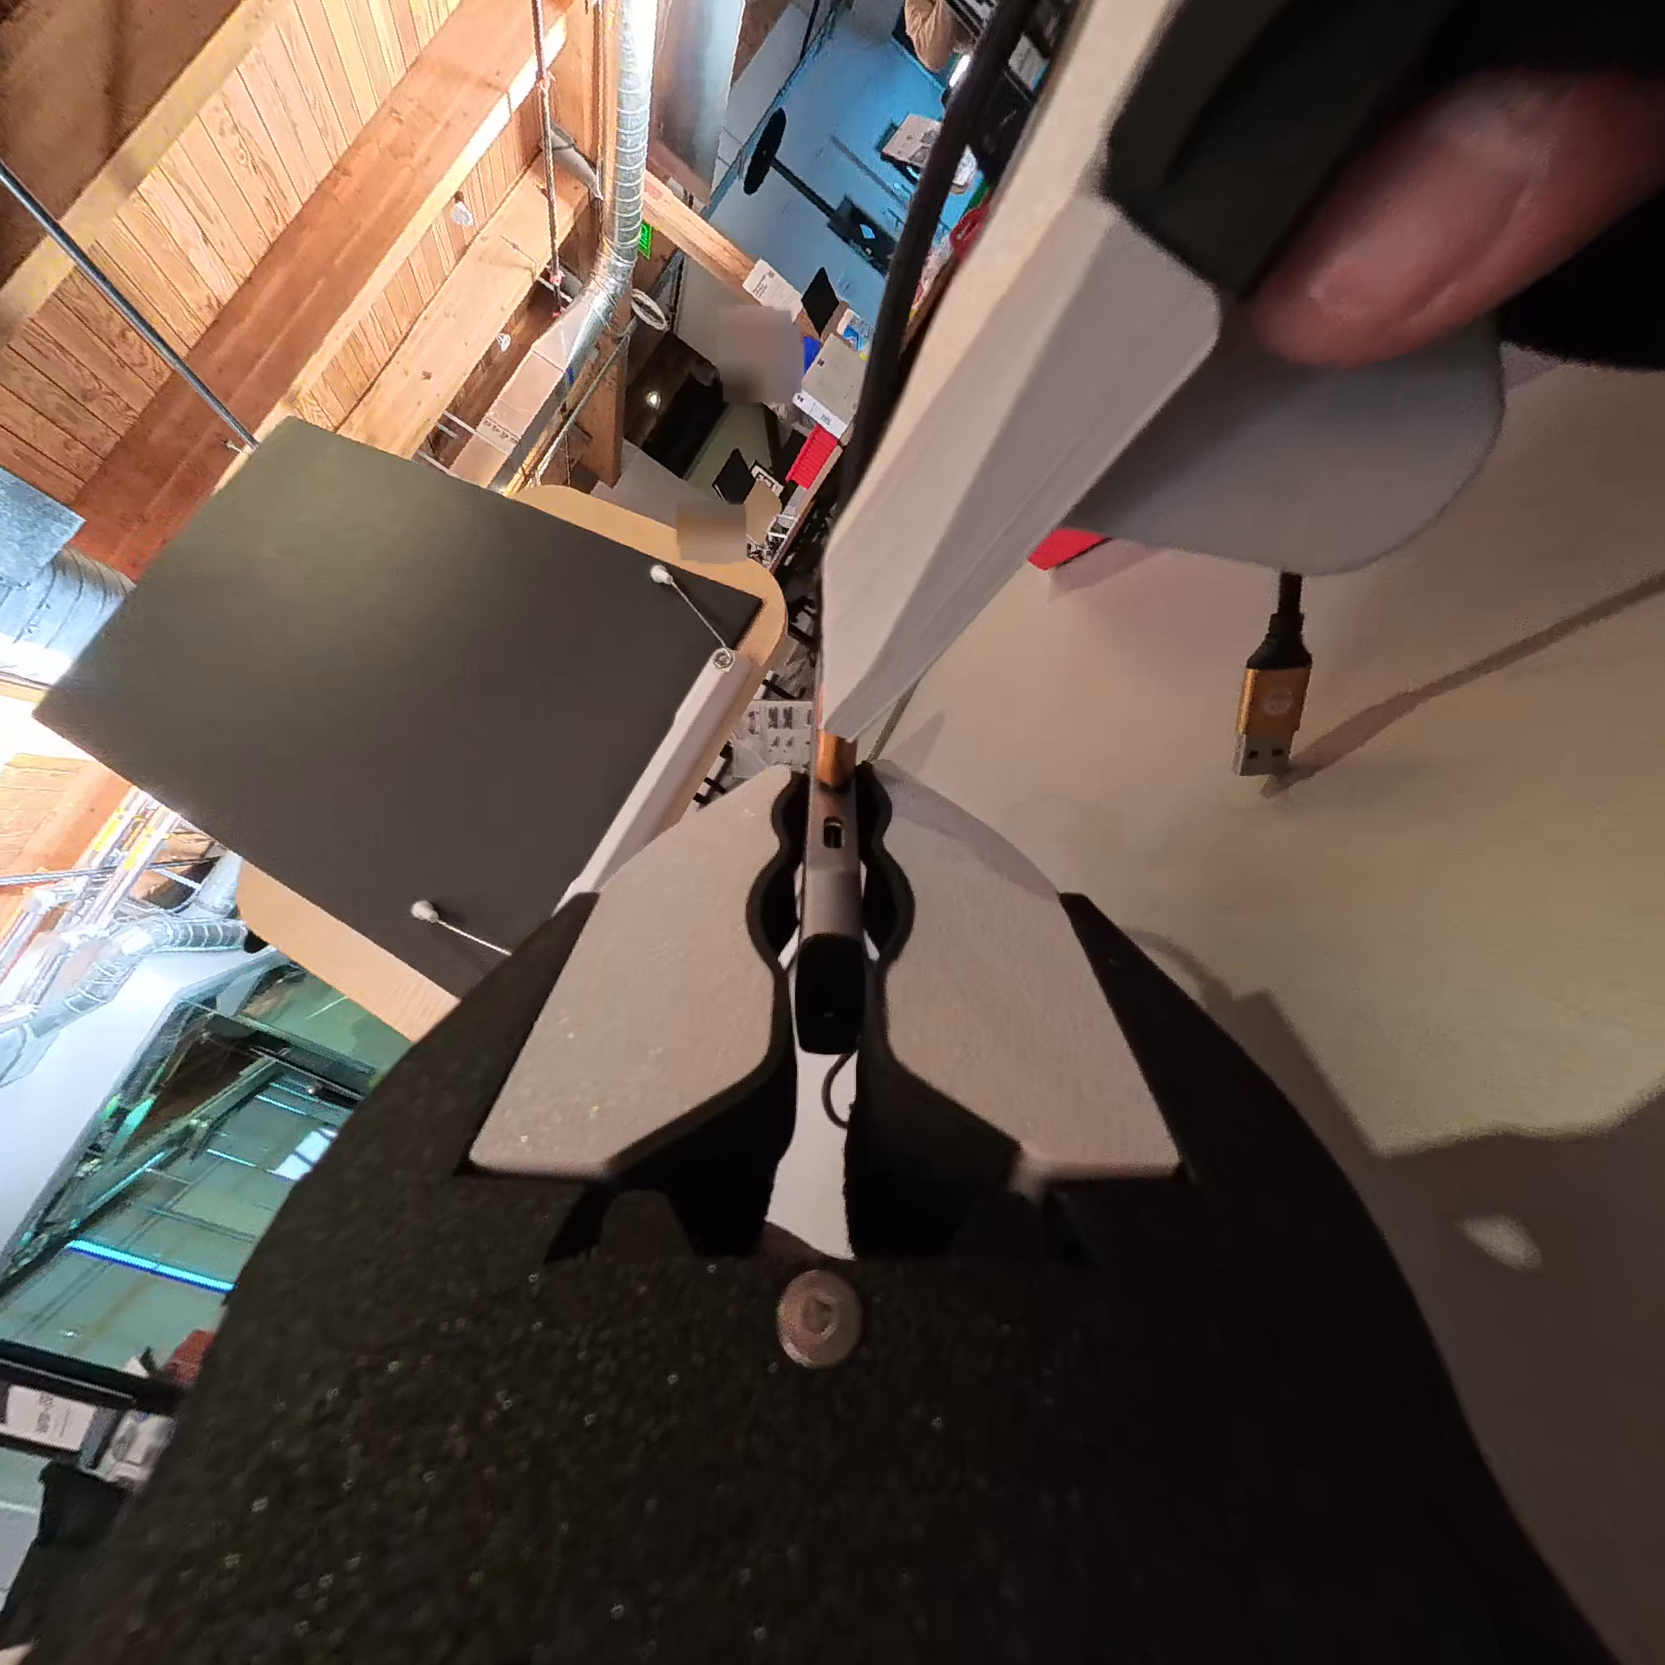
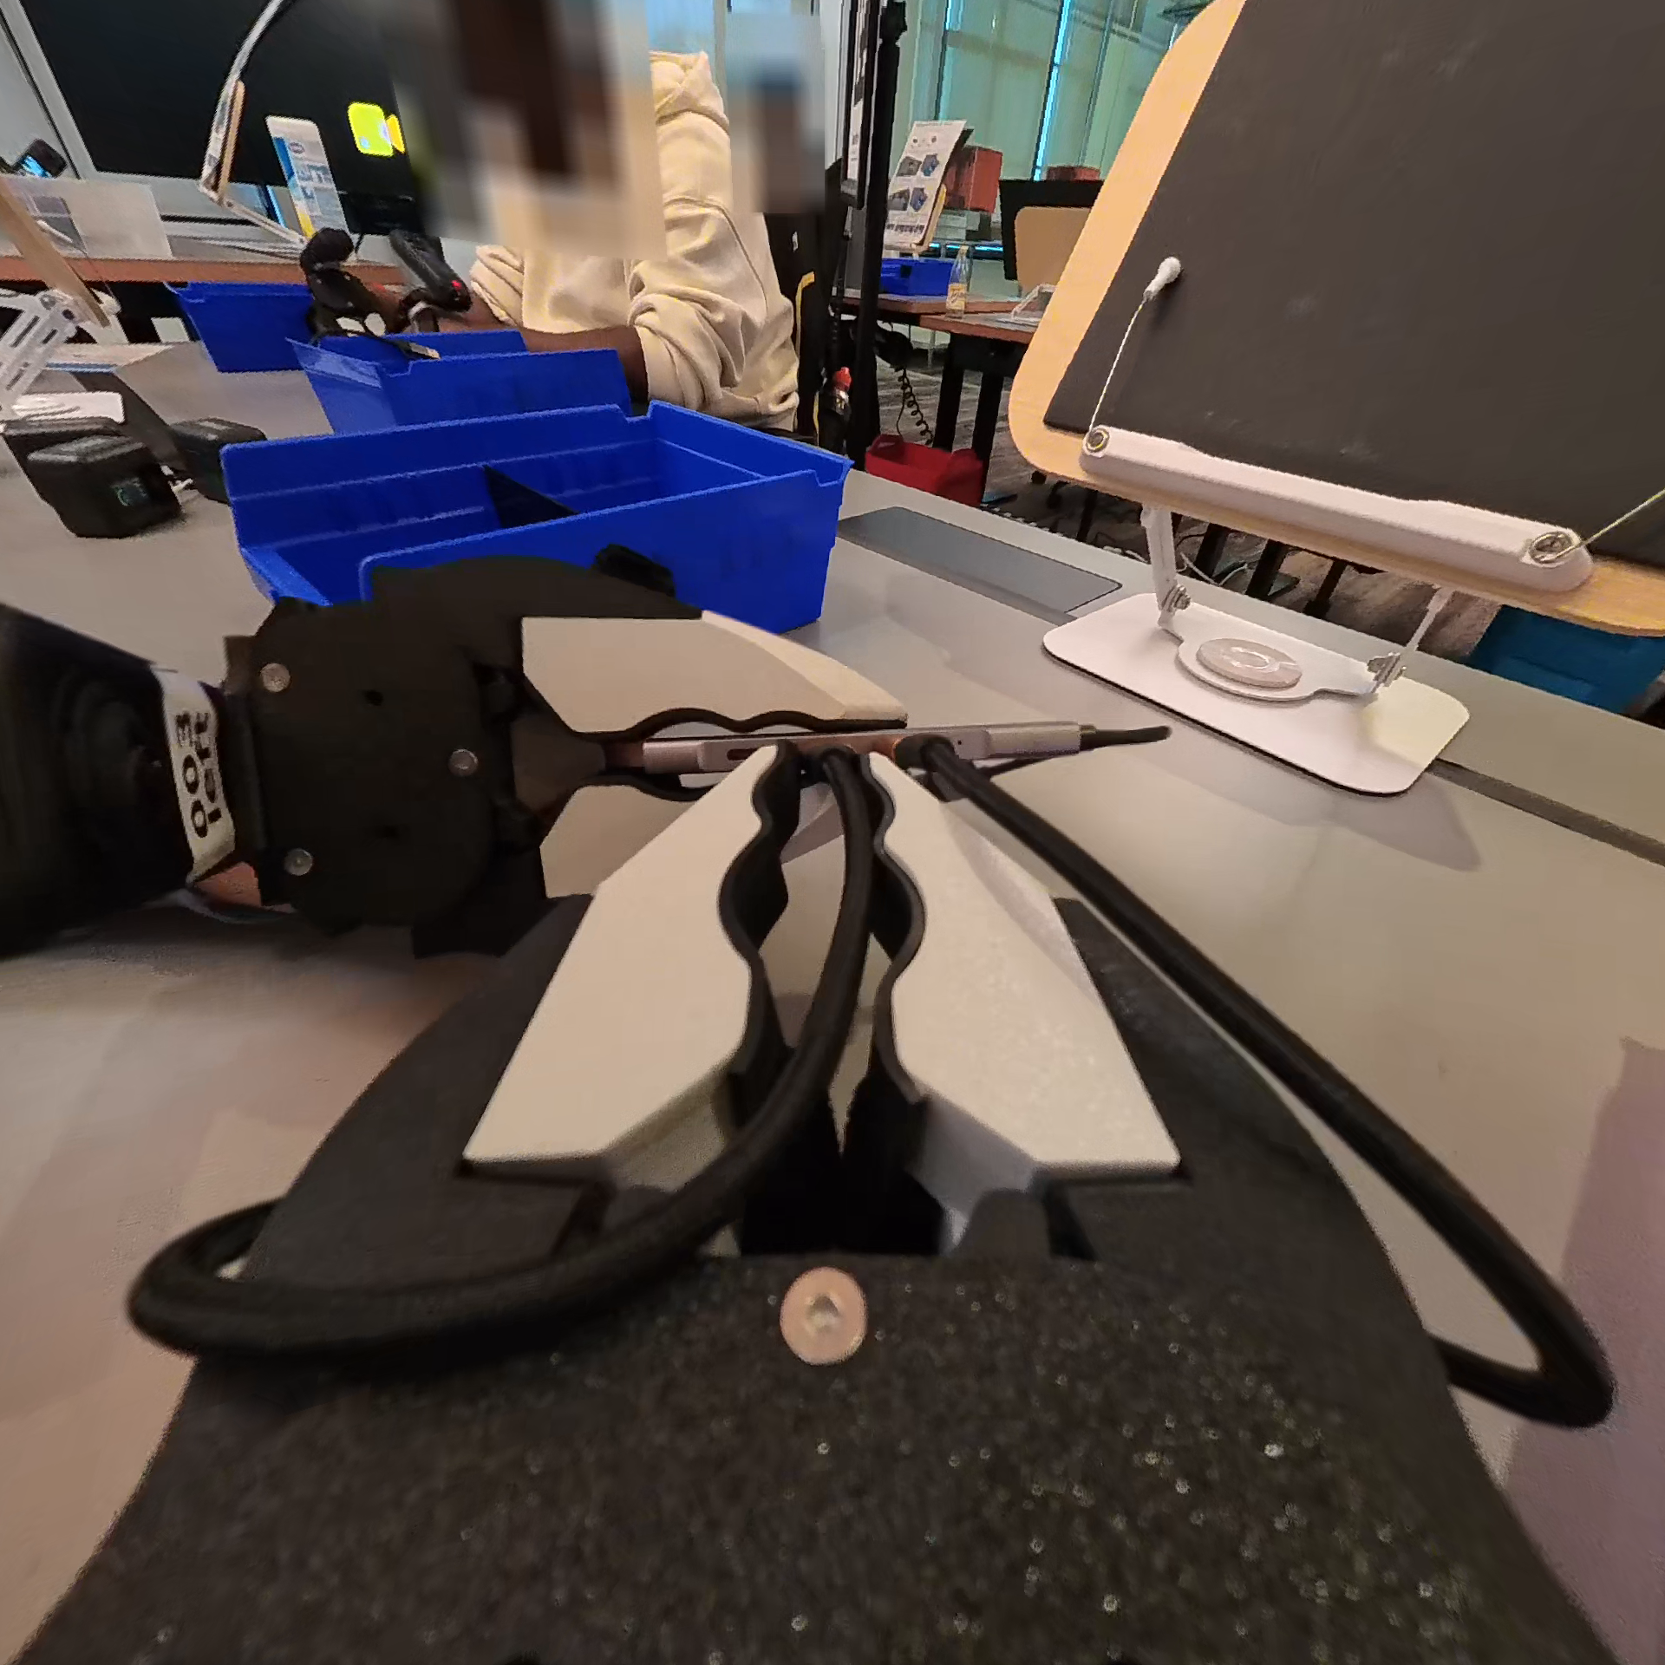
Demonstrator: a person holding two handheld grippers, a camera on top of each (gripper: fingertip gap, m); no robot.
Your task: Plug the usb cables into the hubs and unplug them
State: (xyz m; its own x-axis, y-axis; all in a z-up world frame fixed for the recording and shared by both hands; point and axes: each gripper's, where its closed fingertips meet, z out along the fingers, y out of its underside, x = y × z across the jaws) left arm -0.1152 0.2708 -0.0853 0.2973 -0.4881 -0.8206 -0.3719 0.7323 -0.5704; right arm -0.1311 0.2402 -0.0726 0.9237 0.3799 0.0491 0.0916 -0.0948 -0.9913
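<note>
Grainy black plastic, speckled and fastened by one silver hex screw, forms the body of each gripper, with smooth pale grey wedge fingers lined by wavy black rubber. From its own camera, the left gripper point(image 1: 827, 811) has its jaws pressed onto a slim grey metal hub point(image 1: 831, 887), a flat bar with a small slot on its face and a black end cap nearest the lens; the right wrist view shows the same hub point(image 2: 712, 750) held level above the grey table point(image 2: 1261, 901), poking out to the right past the fingers. Just in front, the right gripper point(image 2: 833, 770) pinches a copper-collared plug on a black braided cable point(image 2: 838, 946) at the hub's side; the jaws are closed on the plug end while the cord runs back between the fingers and loops left. A second thick black cord point(image 2: 1261, 1036) leaves the hub rightward and curls near the lens. In the left wrist view a loose gold-sleeved USB plug point(image 1: 1272, 712) hangs over the table, and the right gripper's fingers block much of the upper right. Farther off stand a ribbed blue plastic bin point(image 2: 541, 514) and a white tilted stand point(image 2: 1261, 694) carrying a matte black board.
</note>
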